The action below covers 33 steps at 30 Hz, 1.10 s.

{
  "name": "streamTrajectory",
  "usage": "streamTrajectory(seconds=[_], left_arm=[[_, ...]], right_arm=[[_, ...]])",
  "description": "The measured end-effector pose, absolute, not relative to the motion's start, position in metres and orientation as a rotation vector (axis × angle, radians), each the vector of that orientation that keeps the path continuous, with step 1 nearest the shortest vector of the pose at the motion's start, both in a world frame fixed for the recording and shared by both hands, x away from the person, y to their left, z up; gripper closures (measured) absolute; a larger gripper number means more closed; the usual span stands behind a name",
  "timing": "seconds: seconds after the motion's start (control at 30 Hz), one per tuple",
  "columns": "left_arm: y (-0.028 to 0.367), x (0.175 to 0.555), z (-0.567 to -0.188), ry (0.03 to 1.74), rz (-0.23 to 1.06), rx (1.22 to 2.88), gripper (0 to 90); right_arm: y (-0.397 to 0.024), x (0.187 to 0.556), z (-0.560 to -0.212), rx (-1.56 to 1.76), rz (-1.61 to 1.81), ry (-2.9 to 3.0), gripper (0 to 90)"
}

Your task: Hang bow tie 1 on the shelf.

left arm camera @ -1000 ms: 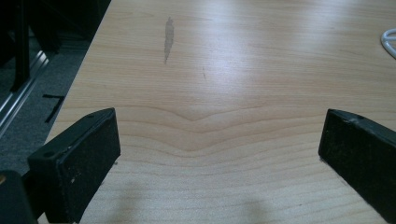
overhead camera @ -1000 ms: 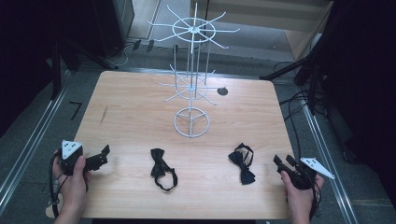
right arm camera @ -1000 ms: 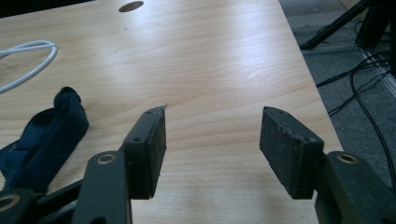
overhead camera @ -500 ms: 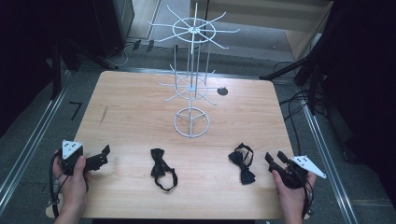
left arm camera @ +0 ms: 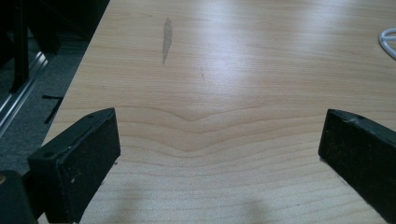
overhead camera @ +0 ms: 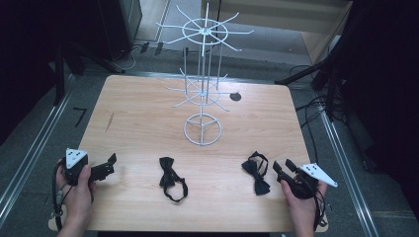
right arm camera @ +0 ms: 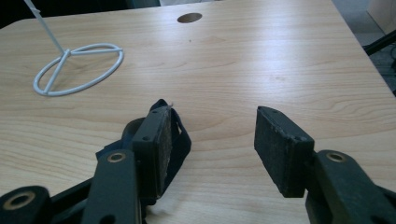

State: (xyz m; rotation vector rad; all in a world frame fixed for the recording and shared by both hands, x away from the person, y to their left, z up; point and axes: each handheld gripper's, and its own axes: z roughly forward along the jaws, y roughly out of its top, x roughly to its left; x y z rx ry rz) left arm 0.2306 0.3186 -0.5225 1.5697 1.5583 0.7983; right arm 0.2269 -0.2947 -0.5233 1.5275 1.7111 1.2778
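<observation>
Now, at the near edge of the wooden table (overhead camera: 148, 113), my right gripper (overhead camera: 282, 170) sits lower right of the high view, jaws half parted and just been closing, nothing clamped yet. In the right gripper view the right-hand bow tie (right arm camera: 175, 135) lies just behind the frame-left jaw, outside the gap betw. the pads; whether it touches that jaw I can't tell. My left gripper (overhead camera: 109, 163), lower left, rests wide open over bare wood, holding nothing. A second bow tie (overhead camera: 170, 178) lies lower centre, well apart from both tools. Farther up, mid-frame, stands the white wire rack (overhead camera: 202, 129), ring base on the table, spokes bare.

Step in hand, by my read: approach to pick the right-hand tie, prob. to hang it on the rack. Next move: shift the jaws sideways so the tie's knot sits betw. the pads, then squeeze.
</observation>
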Motion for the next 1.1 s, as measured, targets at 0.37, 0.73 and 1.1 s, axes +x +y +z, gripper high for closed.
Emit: streamTrajectory(seconds=[0.37,0.73,1.1], left_arm=[[0.319,0.231,-0.523,1.558,0.798,1.571,0.0],[0.319,0.231,-0.523,1.558,0.799,1.571,0.0],[0.319,0.231,-0.523,1.56,0.798,1.572,0.0]], right_arm=[[-0.281,0.228,-0.525,1.524,1.275,1.753,46.9],[-0.265,0.231,-0.53,1.552,1.248,1.793,43.3],[-0.257,0.234,-0.538,1.583,1.179,1.865,42.6]])
